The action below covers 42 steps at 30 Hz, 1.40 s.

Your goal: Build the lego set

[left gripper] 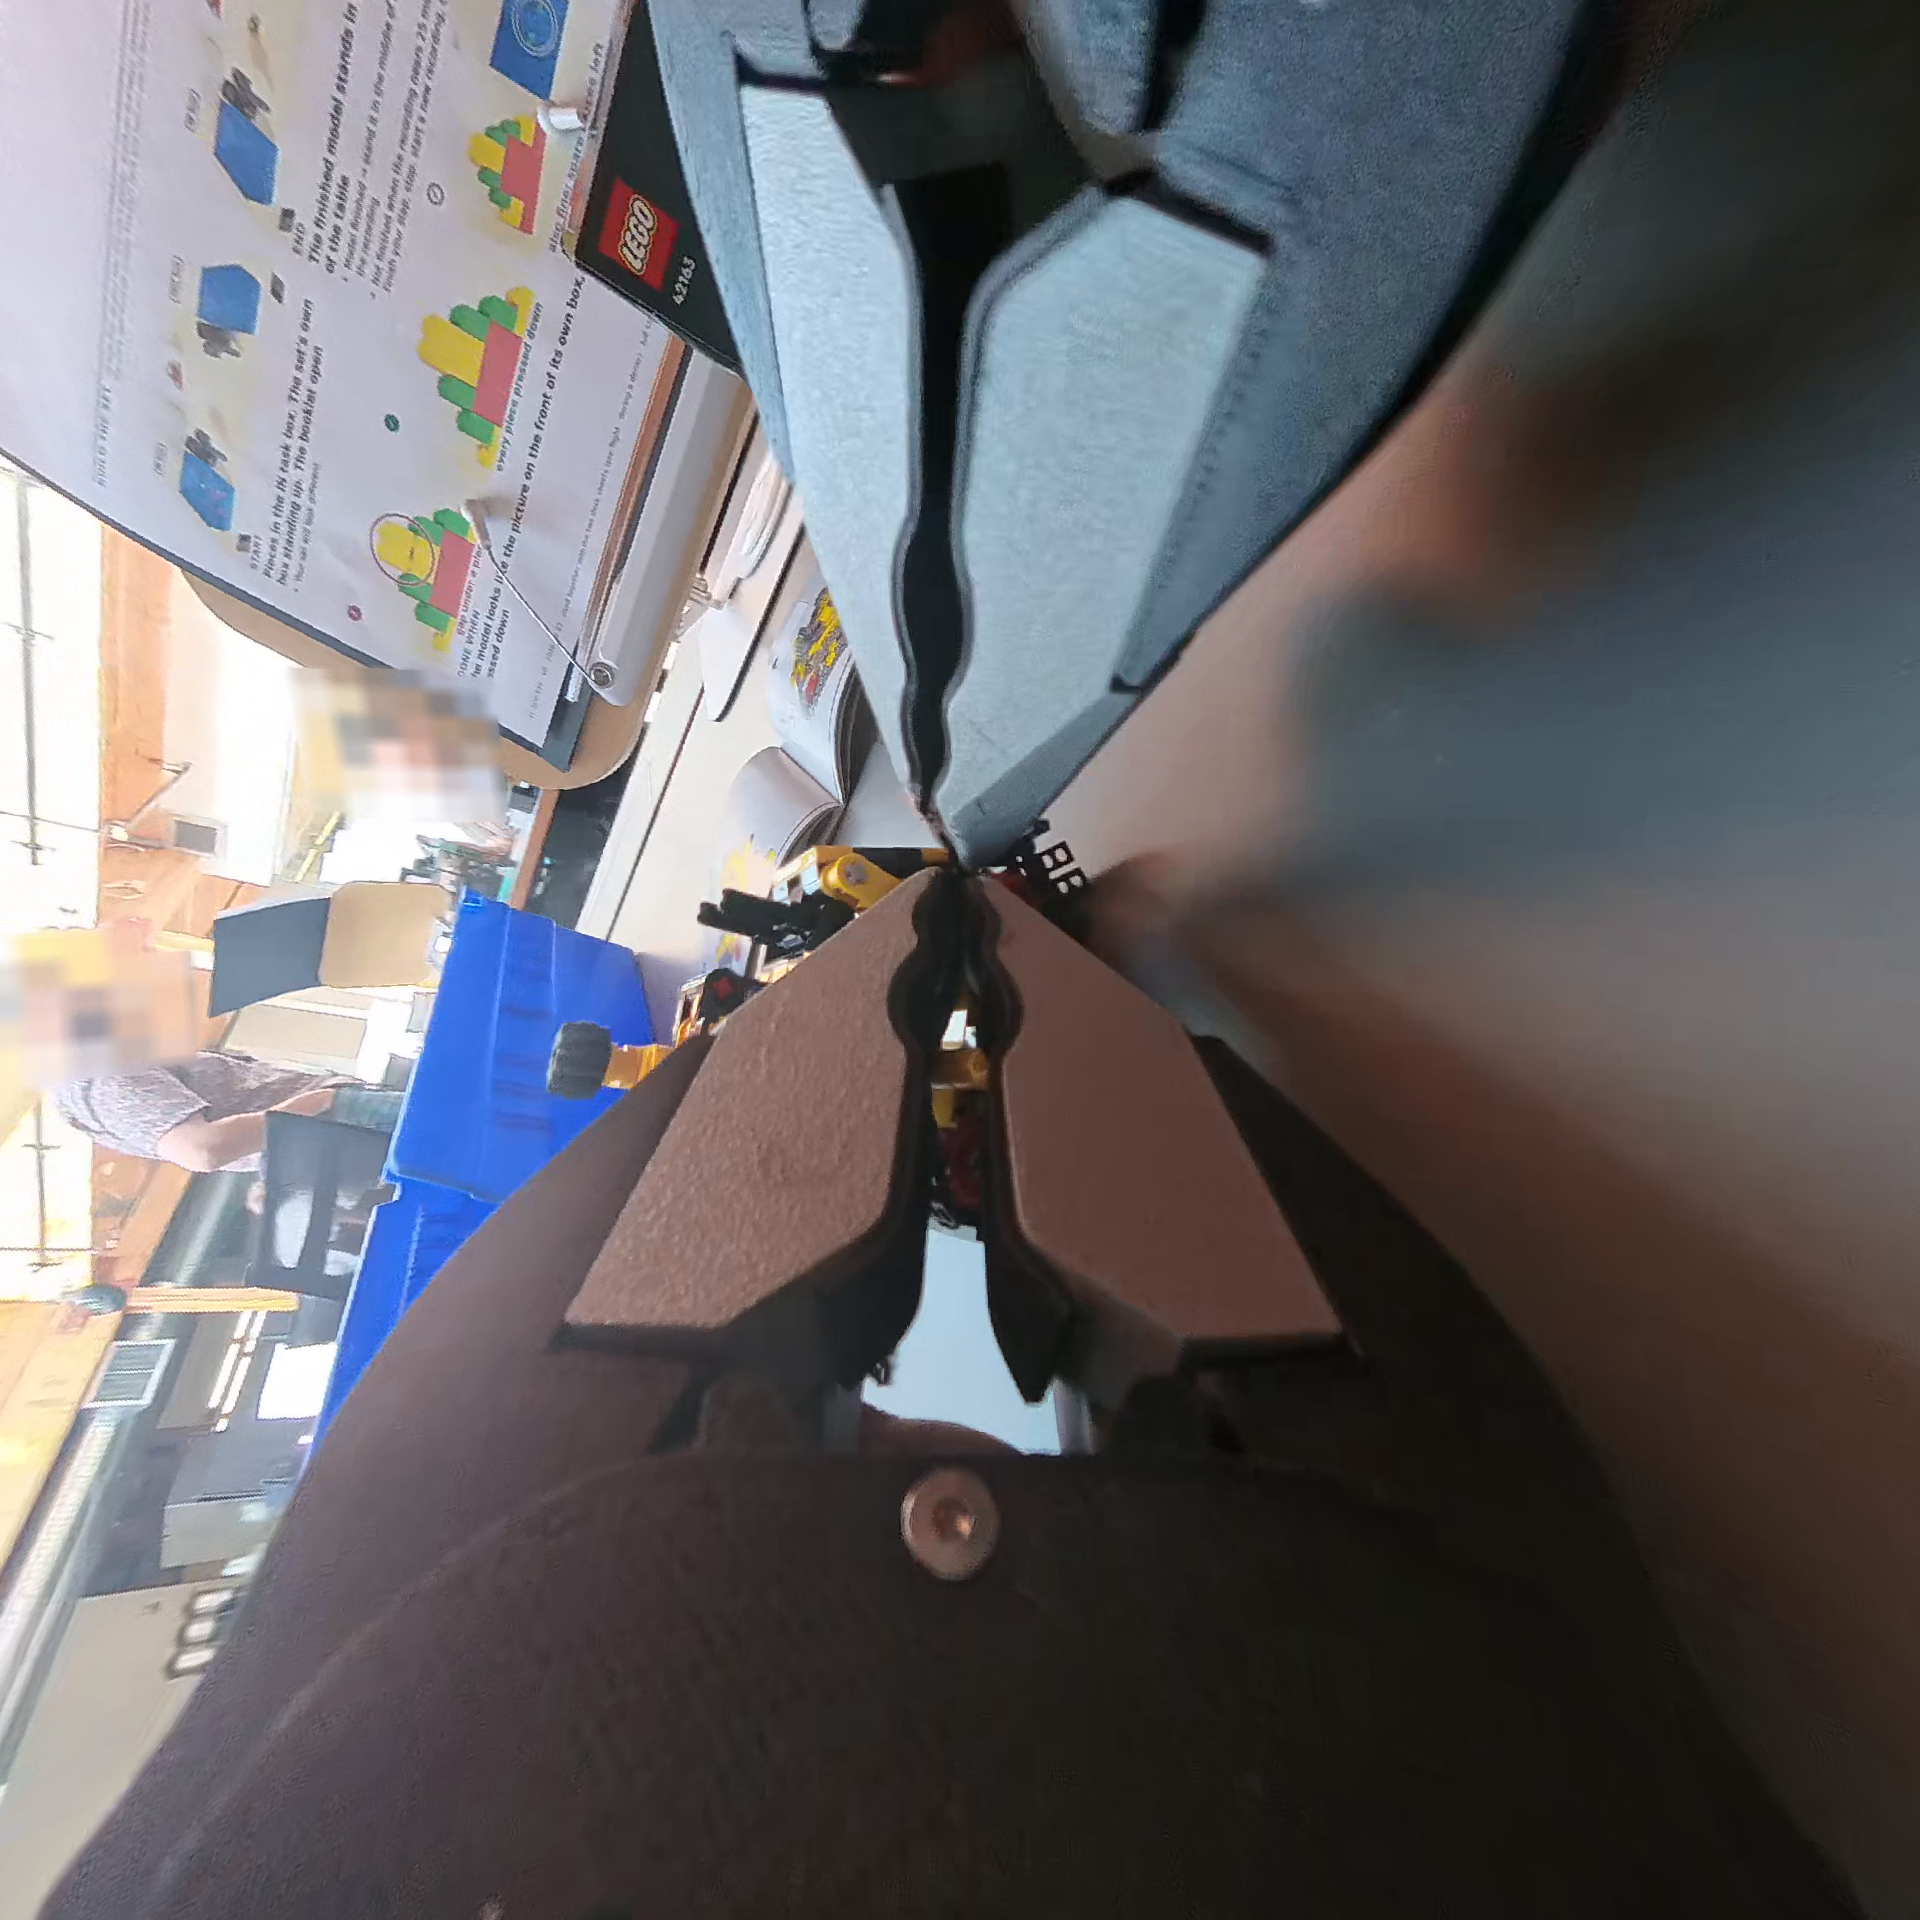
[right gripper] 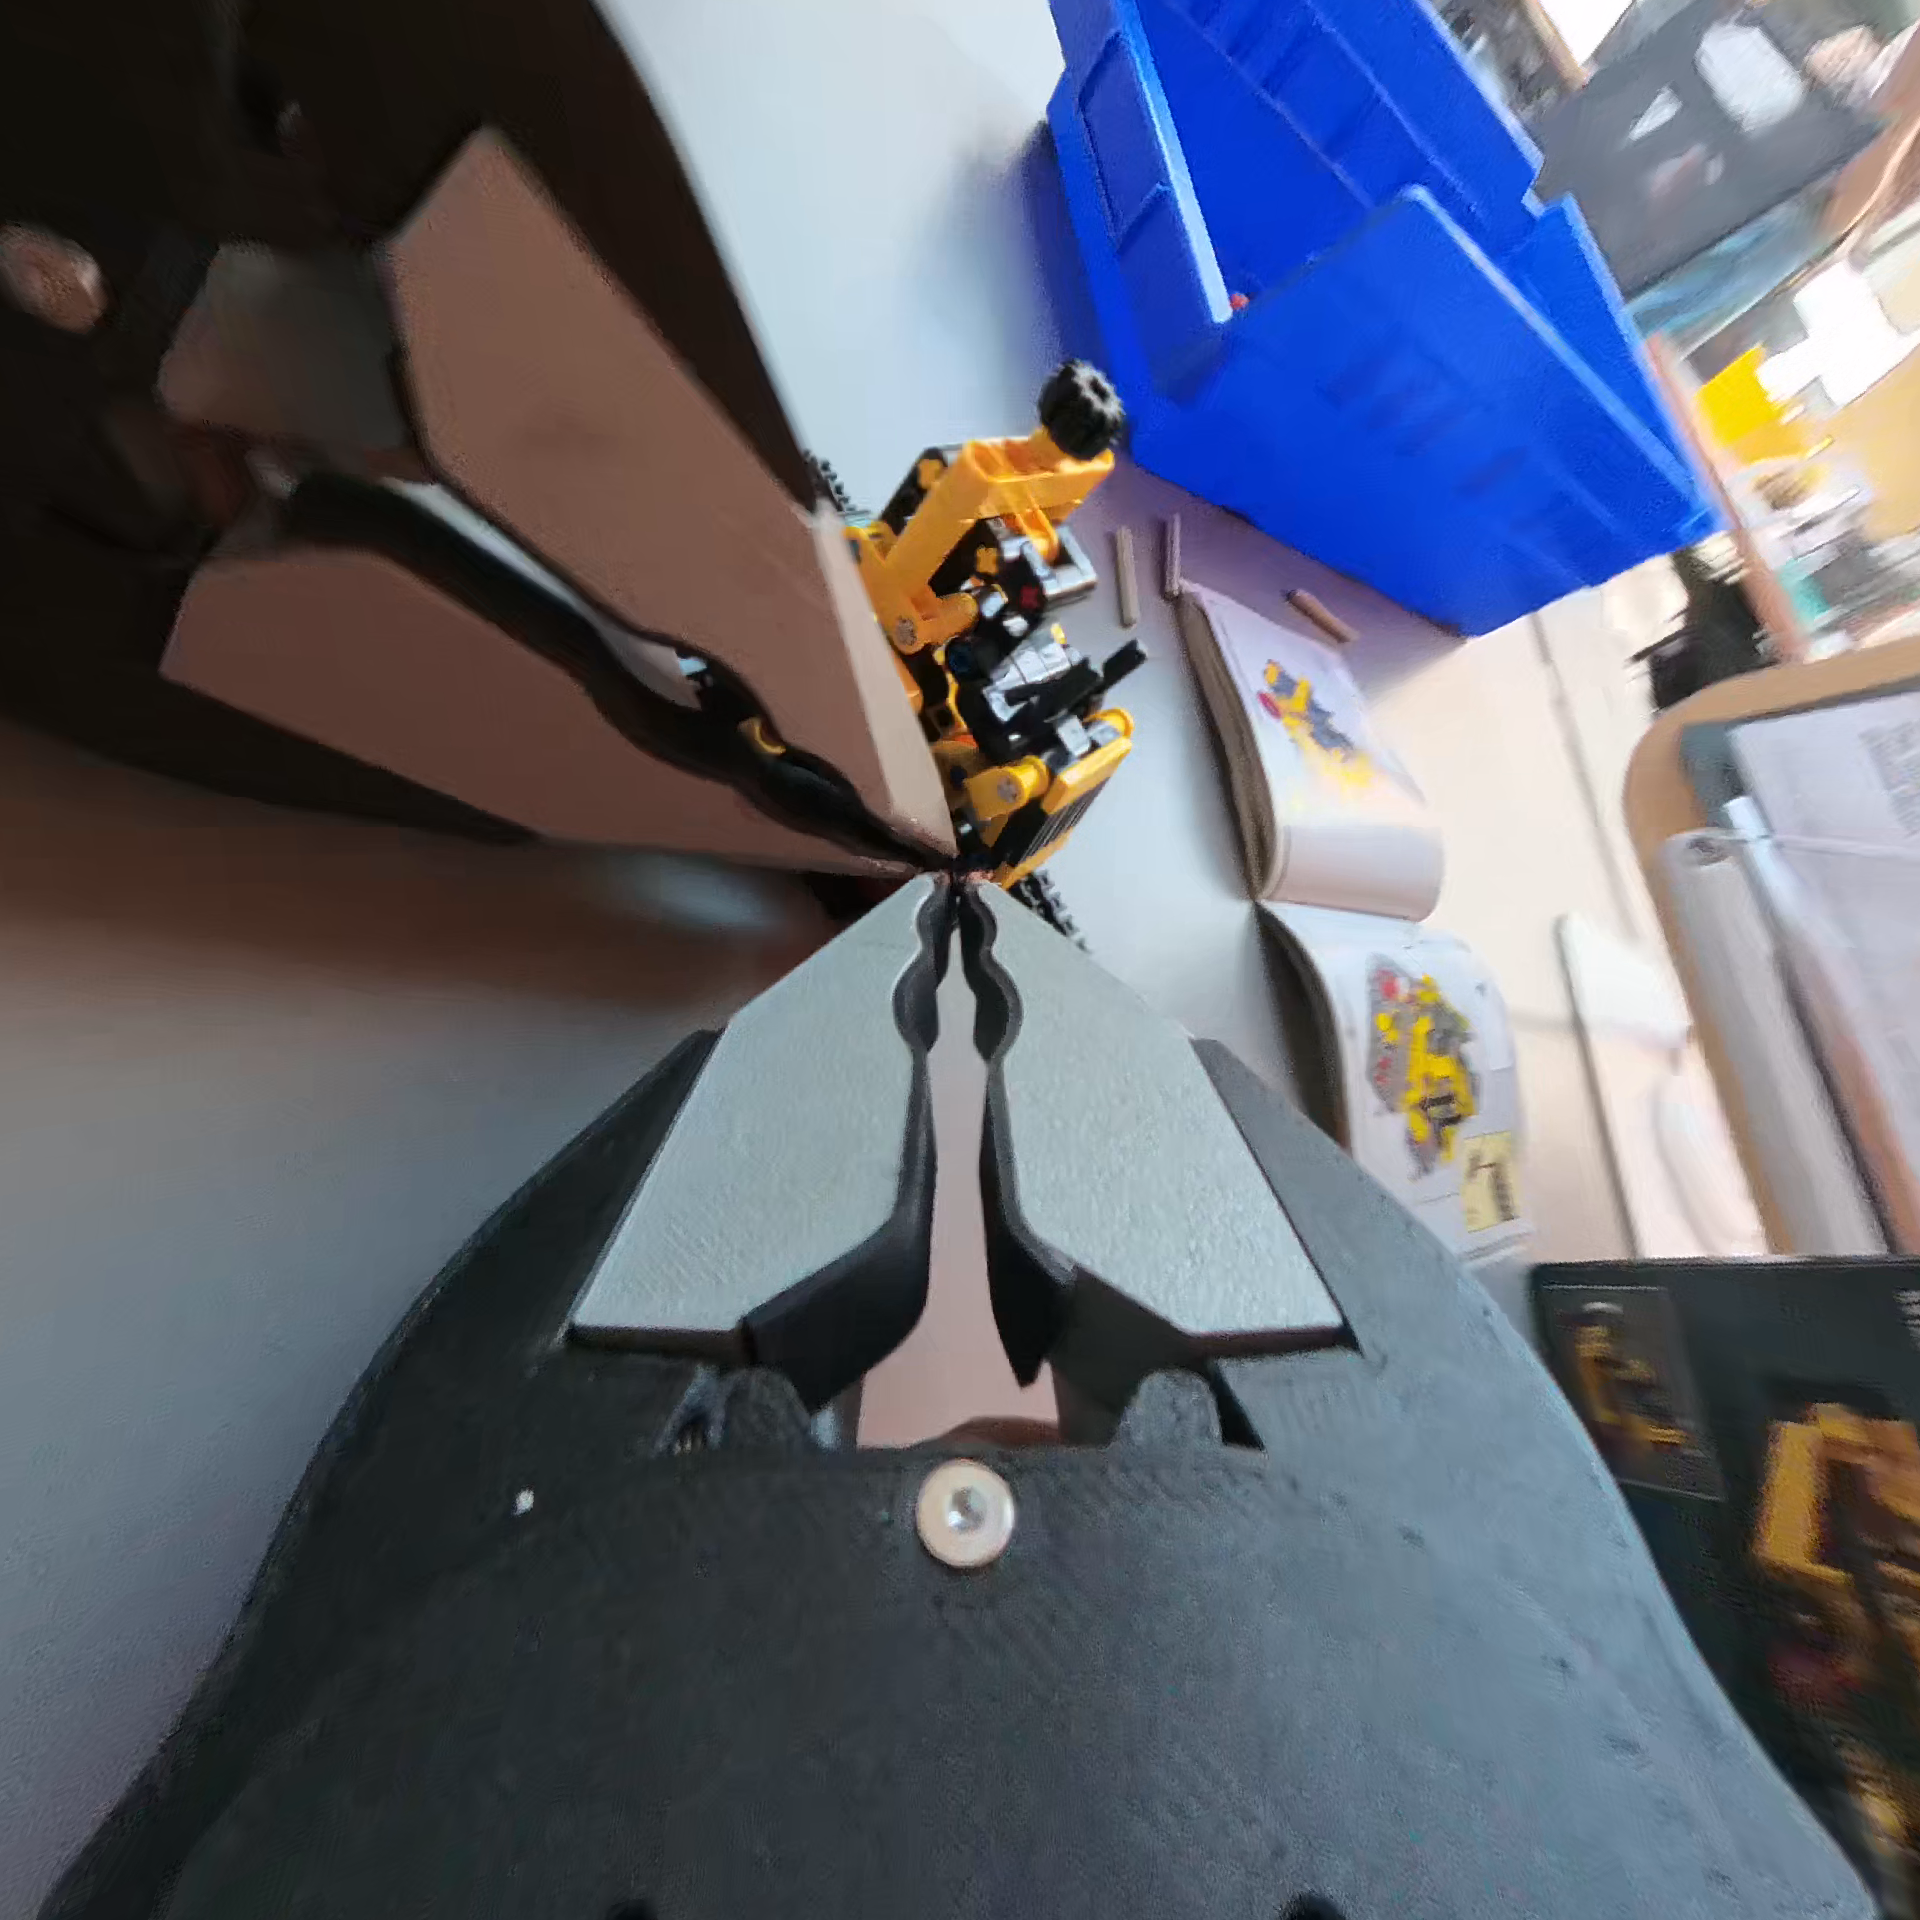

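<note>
1. Beyond both sets of fingertips, on the pale grey tabletop (right gripper: 894, 208), lies the yellow-and-black brick-built digger model (right gripper: 997, 665), tipped so its yellow boom runs up toward the blue plastic parts bin (right gripper: 1382, 416).
2. Left claw, brown-padded (left gripper: 951, 883): clenched, tips meeting at the model; whether it pinches a small part I cannot tell.
3. Right claw, grey-padded (right gripper: 954, 883): also clenched, tip to tip with the left one, nothing visible between its pads.
4. Judging from this, both claws sit equally near the model's lower end, so the next press works along its long axis.
5. Nearby lie the open instruction booklet (right gripper: 1340, 831) and three small tan pins (right gripper: 1127, 577).
</note>
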### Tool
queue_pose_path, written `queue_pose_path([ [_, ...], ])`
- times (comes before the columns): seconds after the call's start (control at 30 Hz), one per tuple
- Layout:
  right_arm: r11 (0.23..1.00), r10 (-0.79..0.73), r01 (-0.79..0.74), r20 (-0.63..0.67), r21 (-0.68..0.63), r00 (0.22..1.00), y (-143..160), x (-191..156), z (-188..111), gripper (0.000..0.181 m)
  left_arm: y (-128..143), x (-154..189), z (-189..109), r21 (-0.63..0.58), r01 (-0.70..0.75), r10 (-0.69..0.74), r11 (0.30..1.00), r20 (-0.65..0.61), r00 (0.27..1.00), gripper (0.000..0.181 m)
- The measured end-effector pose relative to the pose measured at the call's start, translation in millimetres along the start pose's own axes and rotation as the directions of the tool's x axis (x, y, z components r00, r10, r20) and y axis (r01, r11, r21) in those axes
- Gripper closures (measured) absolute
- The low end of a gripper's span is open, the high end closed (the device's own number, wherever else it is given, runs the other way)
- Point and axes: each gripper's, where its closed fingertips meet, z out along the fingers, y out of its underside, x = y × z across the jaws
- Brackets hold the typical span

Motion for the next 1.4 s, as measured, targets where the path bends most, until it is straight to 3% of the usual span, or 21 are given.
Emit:
queue_pose_path([
  [0.1,0.992,0.125,-0.126,0.078,0.001,0.989,0.9,0.6,-0.2,0.181,-0.8,-0.4,0.7,0.001,-0.023,0.023,1.000,0.020,1.000,0.181],
  [0.3,0.979,0.202,-0.204,0.125,0.003,0.971,1.0,1.8,-0.9,0.181,-2.0,-1.4,1.2,0.009,-0.005,0.005,1.000,0.012,1.000,0.181],
  [0.4,1.000,-0.006,0.005,0.022,0.013,1.000,1.7,0.6,0.7,0.181,-0.6,-0.6,1.4,0.007,0.057,-0.056,0.998,-0.043,0.997,0.181],
  [0.57,0.942,-0.336,0.335,-0.132,-0.033,0.933,0.0,0.5,-2.5,0.181,-3.3,2.0,0.3,0.024,0.045,-0.044,0.999,-0.056,0.997,0.181],
  [0.67,0.826,-0.561,0.553,-0.236,-0.105,0.793,-0.2,0.0,-4.4,0.181,-3.9,3.5,-1.2,0.027,0.074,-0.071,0.997,-0.086,0.994,0.181],
  [0.8,0.747,-0.660,0.650,-0.283,-0.143,0.696,-1.8,-0.8,-4.3,0.181,-2.6,3.6,-1.9,0.026,0.070,-0.067,0.997,-0.087,0.994,0.181],
  [0.9,0.642,-0.755,0.742,-0.326,-0.191,0.569,-3.1,-1.6,-4.9,0.181,-2.6,3.9,-2.7,0.029,0.093,-0.089,0.995,-0.109,0.990,0.181],
  [1.13,0.661,-0.738,0.731,-0.326,-0.170,0.591,-2.8,-2.0,-5.4,0.181,-2.4,4.2,-3.1,0.033,0.085,-0.081,0.996,-0.105,0.991,0.181],
  [1.27,0.867,-0.497,0.496,-0.171,-0.050,0.851,11.3,-2.6,-5.4,0.181,0.1,1.7,-2.5,0.031,0.044,-0.042,0.999,-0.063,0.997,0.181],
  [1.4,0.922,-0.387,0.384,-0.101,-0.047,0.917,19.2,-2.0,-4.1,0.167,1.3,1.2,-2.8,0.033,0.014,-0.013,0.999,-0.043,0.999,0.181],
])
